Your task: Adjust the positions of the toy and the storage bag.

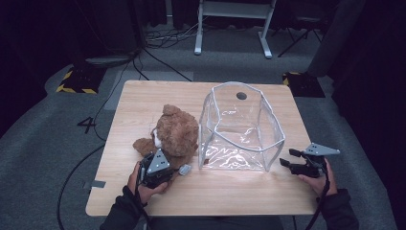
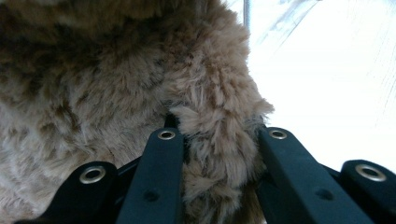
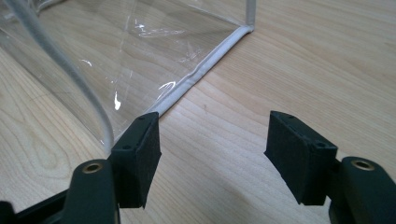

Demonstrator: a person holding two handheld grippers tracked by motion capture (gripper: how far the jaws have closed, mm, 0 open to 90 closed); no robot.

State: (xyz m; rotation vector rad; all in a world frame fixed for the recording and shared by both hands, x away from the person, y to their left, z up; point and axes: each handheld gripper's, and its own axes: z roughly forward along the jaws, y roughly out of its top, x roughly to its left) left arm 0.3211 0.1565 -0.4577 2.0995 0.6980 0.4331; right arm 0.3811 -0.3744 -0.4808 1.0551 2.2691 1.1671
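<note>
The wooden table (image 1: pixel 143 103) carries 2 things. Largest is the clear plastic bag (image 1: pixel 239 127), standing open-mouthed at the centre and reaching toward 3 o'clock, its white piping holding the walls up. Just beside it, at 9 o'clock of the bag, lies the brown plush bear (image 1: pixel 174 132), slumped on the tabletop and touching or nearly touching the bag's left wall.

The left gripper (image 1: pixel 157 167) sits at 6 o'clock of the bear. In the left gripper view a tuft of the bear's fur (image 2: pixel 219 154) fills the gap between the 2 black jaws, which stand partly closed around it; whether they bite firmly I cannot tell. The likely step is lifting the bear into the bag. To do it well, I would take more than loose fur, closing on a limb or the body so the toy does not slip out mid-lift.

The right gripper (image 1: pixel 296 161) waits at 3 o'clock of the bag, jaws spread wide and empty, near the bag's lower corner seam (image 3: pixel 205 70). It could pinch the rim to steady the mouth.
</note>
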